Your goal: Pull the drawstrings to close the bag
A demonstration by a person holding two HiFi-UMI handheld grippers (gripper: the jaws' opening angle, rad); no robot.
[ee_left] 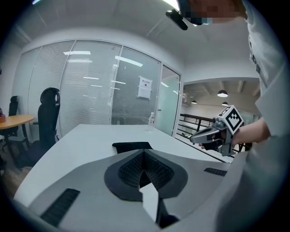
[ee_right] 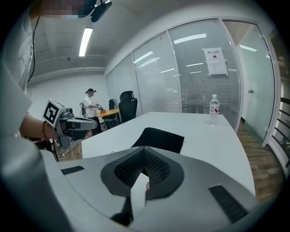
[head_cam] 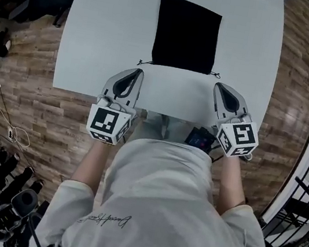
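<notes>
Wood-plank flooring [head_cam: 24, 98] is running around a white surface [head_cam: 99, 34], and glass partitions [ee_right: 181, 81] hung with blinds are walling off the room beyond it. We are standing at the near edge of that surface, holding one gripper in each hand. The black drawstring bag [head_cam: 186, 34] is lying flat toward the far middle of the surface with its near edge facing us. A left drawstring end [head_cam: 144, 62] is poking out at one near corner and a right drawstring end [head_cam: 216, 74] at the other. We are aiming the left gripper [head_cam: 136, 73] at the near left corner, its tip just short of that cord and not touching it. Its fingers [ee_left: 127, 170] are clenched tip to tip, gripping nothing. We are aiming the right gripper [head_cam: 219, 87] at the near right corner in the same way, close to the cord but apart from it. Its fingers [ee_right: 158, 170] are likewise pressing together on nothing. Both grippers are tilting slightly downward over the near part of the surface; we cannot tell whether either is touching it. A clear water bottle [ee_right: 213, 108] is standing upright toward the far end, well apart from the bag. An office chair [ee_left: 47, 118] is sitting beside a wooden table [ee_left: 16, 120], and a person [ee_right: 90, 106] is standing in the background.
</notes>
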